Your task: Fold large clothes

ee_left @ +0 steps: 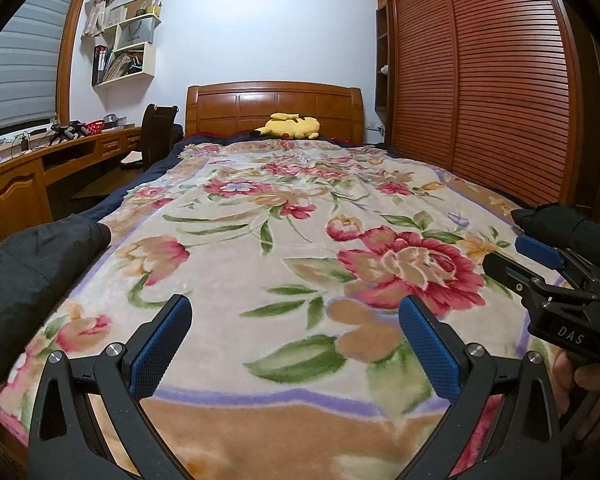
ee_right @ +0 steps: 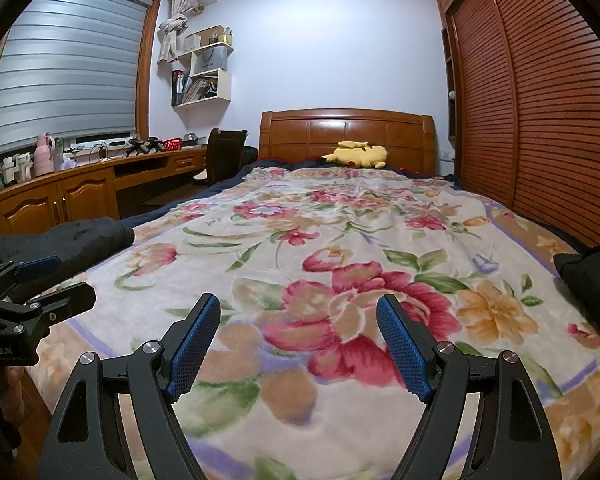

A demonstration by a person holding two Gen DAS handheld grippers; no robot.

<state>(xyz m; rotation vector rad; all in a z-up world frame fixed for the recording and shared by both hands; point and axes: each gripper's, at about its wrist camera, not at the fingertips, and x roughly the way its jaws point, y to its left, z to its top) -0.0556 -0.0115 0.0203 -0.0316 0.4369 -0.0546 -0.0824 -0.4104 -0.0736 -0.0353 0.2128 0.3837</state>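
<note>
A black padded garment lies bunched at the left edge of the bed; it shows in the right wrist view too. Another black garment piece lies at the bed's right edge, also in the right wrist view. My left gripper is open and empty above the floral blanket near the foot of the bed. My right gripper is open and empty beside it, to the right. Each gripper shows from the side in the other's view, the right gripper and the left gripper.
A yellow plush toy lies by the wooden headboard. A wooden desk with a chair runs along the left under the window. A slatted wardrobe lines the right side. Wall shelves hang above the desk.
</note>
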